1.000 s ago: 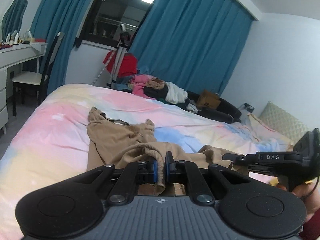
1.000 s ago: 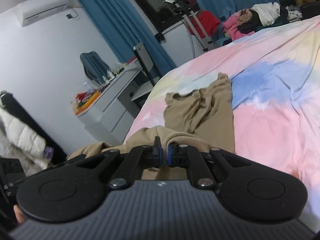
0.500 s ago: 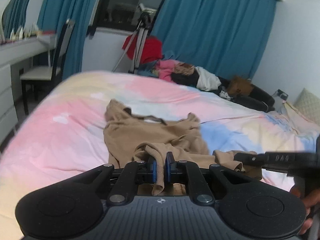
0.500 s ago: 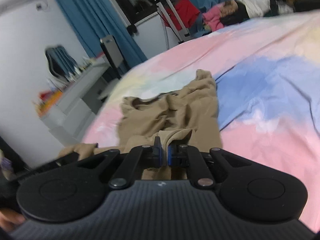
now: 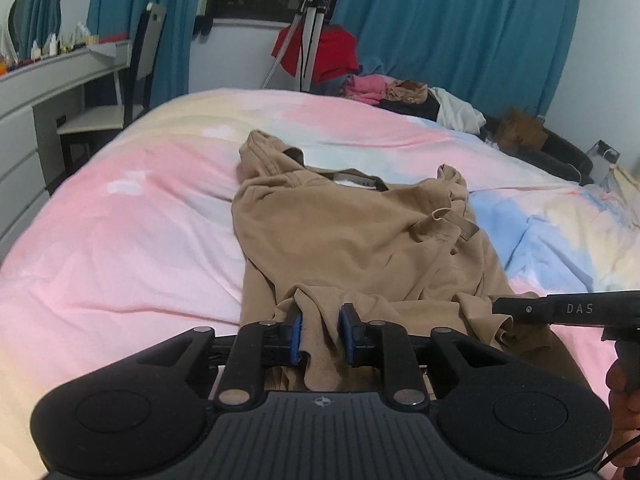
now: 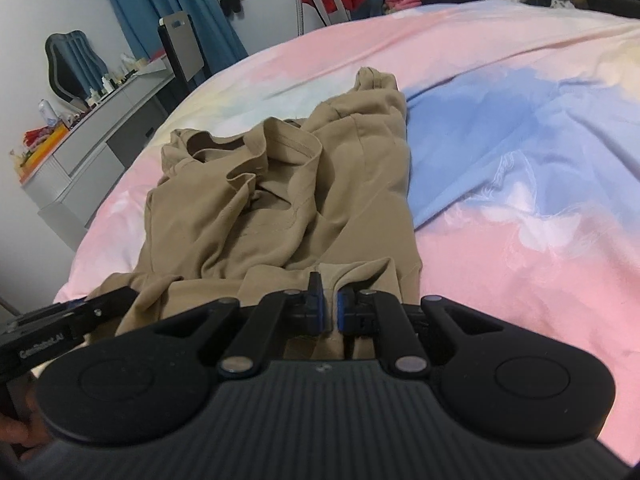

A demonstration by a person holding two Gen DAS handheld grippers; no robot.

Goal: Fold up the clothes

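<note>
Left wrist view: the left gripper (image 5: pixel 320 334) has its blue-padded fingers (image 5: pixel 295 334) parted a little, with a fold of the tan T-shirt (image 5: pixel 352 240) hanging between them; the pads no longer press the cloth as tightly as they did a moment ago, and whether they still bite on it cannot be told. The T-shirt lies crumpled on the pastel duvet (image 5: pixel 132 240), its collar toward the far end of the bed and its near hem bunched right at the fingertips. At the right edge the right gripper (image 5: pixel 500 306) reaches in sideways, its tip touching the same bunched hem.

No open container shows its contents. A brown cardboard box (image 5: pixel 520 130) sits beyond the far side of the bed, what is in it hidden. Beside it is a heap of pink, black and white clothes (image 5: pixel 404 96). A white dresser (image 5: pixel 52 80) on the left carries small bottles too blurred to name, with a chair (image 5: pixel 132 80) drawn up to it.

Right wrist view: the right gripper (image 6: pixel 329 310) has its fingers drawn close together on a thin fold of the T-shirt's hem. The rest of the shirt spreads out ahead of the fingers, sleeves rumpled, on the pink and blue duvet. The left gripper (image 6: pixel 112 300) enters from the lower left, touching the hem just beside it.
</note>
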